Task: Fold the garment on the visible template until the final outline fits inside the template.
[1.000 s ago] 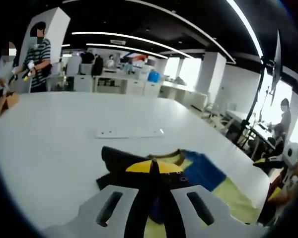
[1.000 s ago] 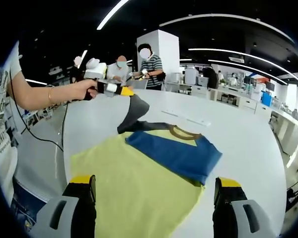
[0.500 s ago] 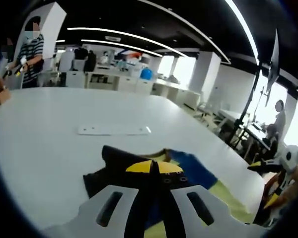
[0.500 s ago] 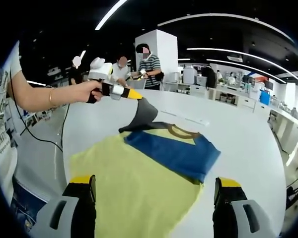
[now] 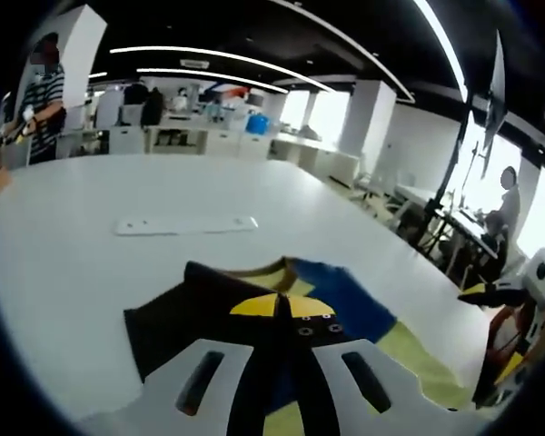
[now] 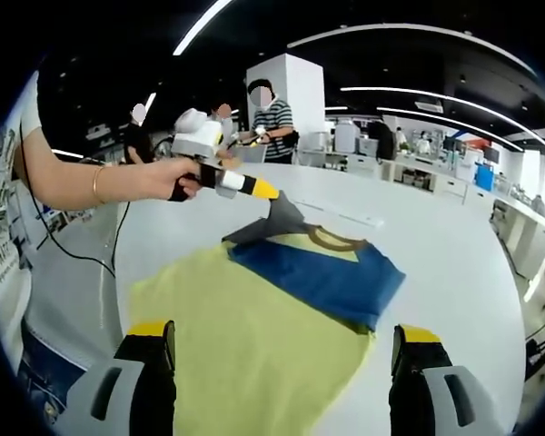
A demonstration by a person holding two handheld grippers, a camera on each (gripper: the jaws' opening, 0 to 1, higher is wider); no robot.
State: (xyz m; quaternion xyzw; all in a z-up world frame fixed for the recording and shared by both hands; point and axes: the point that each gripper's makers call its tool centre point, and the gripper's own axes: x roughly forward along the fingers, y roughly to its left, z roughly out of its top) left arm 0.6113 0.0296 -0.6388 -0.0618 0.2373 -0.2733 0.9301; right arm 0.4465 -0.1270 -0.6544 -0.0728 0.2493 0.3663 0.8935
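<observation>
In the left gripper view, the left claw (image 5: 282,313) has its jaws pressed together on the dark sleeve (image 5: 177,309) of the yellow, blue and dark short-sleeved cotton shirt (image 5: 345,304). The sleeve hangs and spreads just ahead of and to the left of the yellow tips; the blue panel and the yellow body run away to the right of them. Far ahead of the claw a flat white strip (image 5: 186,224) lies on the white desk (image 5: 91,263), well apart from the shirt.

In the right gripper view, the right claw (image 6: 282,363) is spread wide and holds nothing, one yellow-and-black jaw at each side of the shirt's near yellow hem. The shirt (image 6: 254,318) lies flat directly ahead, its long axis running from this claw away to the brown collar (image 6: 331,238). At the far left corner a person's hand (image 6: 168,177) carries the left claw (image 6: 272,195), which pinches the sleeve raised off the desk (image 6: 454,272). So the left one is plainly the nearer to that sleeve, and the coming move is likely to carry it inward over the blue chest. I can make out no template outline. Beyond the desk lies an open office with white counters, ceiling light strips and people standing.
</observation>
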